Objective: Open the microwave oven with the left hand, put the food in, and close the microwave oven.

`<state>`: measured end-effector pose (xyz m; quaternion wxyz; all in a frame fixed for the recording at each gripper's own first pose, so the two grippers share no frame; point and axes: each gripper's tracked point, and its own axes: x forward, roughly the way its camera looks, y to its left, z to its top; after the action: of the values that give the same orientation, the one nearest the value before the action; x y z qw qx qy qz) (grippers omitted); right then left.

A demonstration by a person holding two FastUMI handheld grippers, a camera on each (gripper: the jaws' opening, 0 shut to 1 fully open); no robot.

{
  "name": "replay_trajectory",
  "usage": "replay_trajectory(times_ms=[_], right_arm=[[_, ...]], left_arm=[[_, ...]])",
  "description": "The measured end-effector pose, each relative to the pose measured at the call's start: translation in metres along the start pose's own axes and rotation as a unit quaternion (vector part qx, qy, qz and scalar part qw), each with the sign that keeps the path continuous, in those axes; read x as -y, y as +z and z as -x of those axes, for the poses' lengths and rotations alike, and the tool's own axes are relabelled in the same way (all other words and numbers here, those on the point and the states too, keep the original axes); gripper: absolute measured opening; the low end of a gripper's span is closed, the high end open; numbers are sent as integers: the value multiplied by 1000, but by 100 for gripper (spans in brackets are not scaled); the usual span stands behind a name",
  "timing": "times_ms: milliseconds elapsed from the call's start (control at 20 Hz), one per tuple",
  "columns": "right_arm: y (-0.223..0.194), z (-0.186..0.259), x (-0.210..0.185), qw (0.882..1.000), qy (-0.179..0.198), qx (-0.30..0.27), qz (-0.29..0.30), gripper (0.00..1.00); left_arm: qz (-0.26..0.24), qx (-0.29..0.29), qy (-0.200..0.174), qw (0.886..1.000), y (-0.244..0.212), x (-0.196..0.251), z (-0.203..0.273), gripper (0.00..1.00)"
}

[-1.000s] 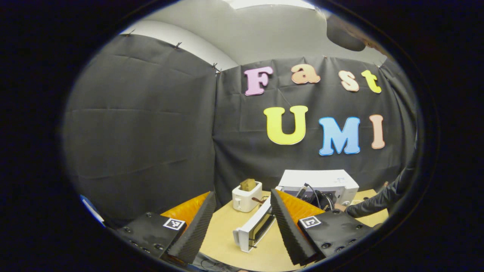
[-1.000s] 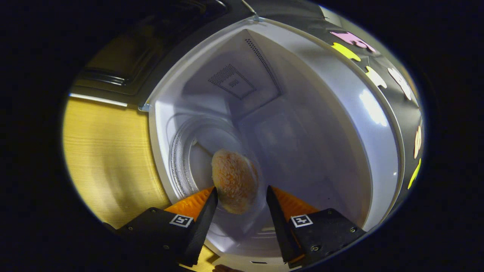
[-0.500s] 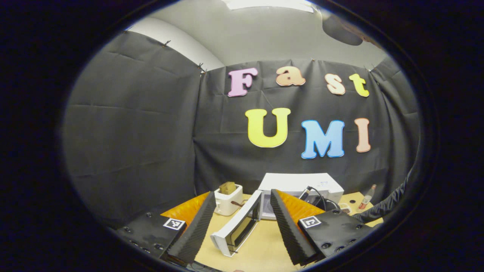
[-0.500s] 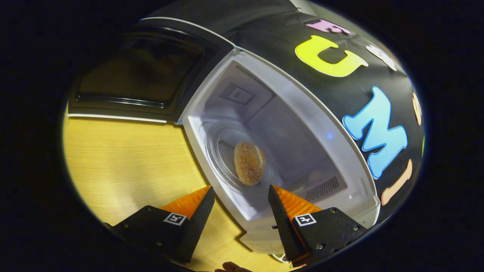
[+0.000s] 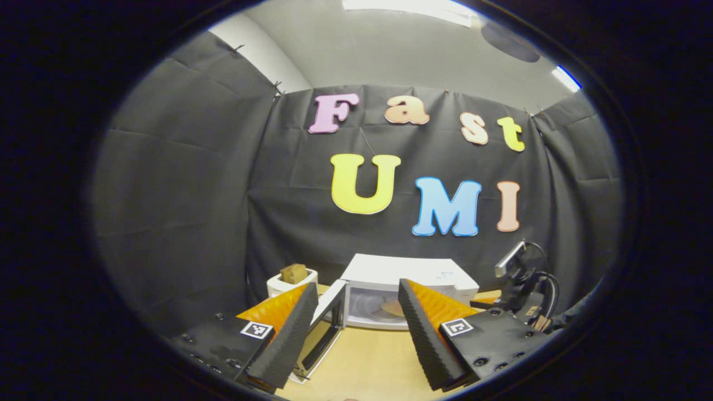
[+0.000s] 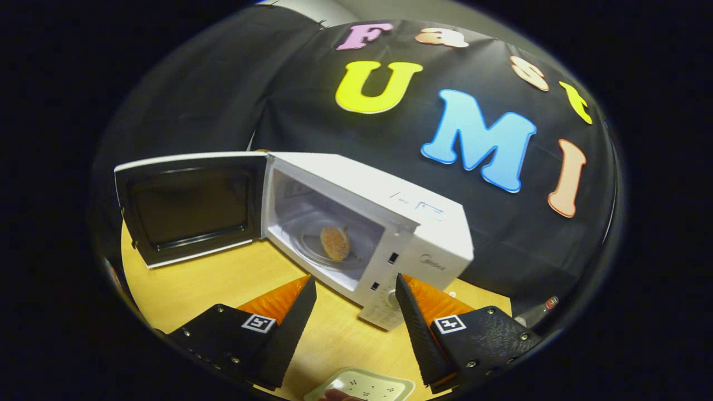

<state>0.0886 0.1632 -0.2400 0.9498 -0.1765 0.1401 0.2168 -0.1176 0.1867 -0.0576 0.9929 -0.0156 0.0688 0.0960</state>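
Note:
The white microwave [image 6: 429, 245] stands on the wooden table [image 6: 223, 278] with its door [image 6: 189, 206] swung wide open to the left. A round breaded piece of food [image 6: 335, 243] lies on the glass turntable inside. My right gripper [image 6: 353, 287] is open and empty, pulled back in front of the microwave. In the left gripper view the microwave [image 5: 412, 273] is ahead, its door [image 5: 326, 326] open toward me, the food [image 5: 393, 307] dimly seen inside. My left gripper [image 5: 356, 292] is open and empty, near the door's edge. The right gripper's body [image 5: 523, 284] appears at the right.
A white toaster [image 5: 289, 281] with bread in it stands left of the microwave. A pale tray [image 6: 362, 387] lies at the table's near edge under my right gripper. A small bottle [image 6: 537, 312] lies at the right by the black cloth wall.
My right gripper has backed out of the microwave, leaving the food on the turntable. The left gripper's view has swung left to right so the microwave now sits straight ahead.

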Motion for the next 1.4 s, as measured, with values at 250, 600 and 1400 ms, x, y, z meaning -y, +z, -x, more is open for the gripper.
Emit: replay_trajectory(times_ms=[250,600,1400], right_arm=[[34,50,51,994,-49,43,-86,88],[92,144,104,975,-107,120,-156,87],[97,187,97,967,-147,133,-162,87]], left_arm=[[2,12,-35,999,3,25,-30,94],[9,36,-71,997,15,64,-59,94],[-12,17,-40,999,6,17,-59,29]])
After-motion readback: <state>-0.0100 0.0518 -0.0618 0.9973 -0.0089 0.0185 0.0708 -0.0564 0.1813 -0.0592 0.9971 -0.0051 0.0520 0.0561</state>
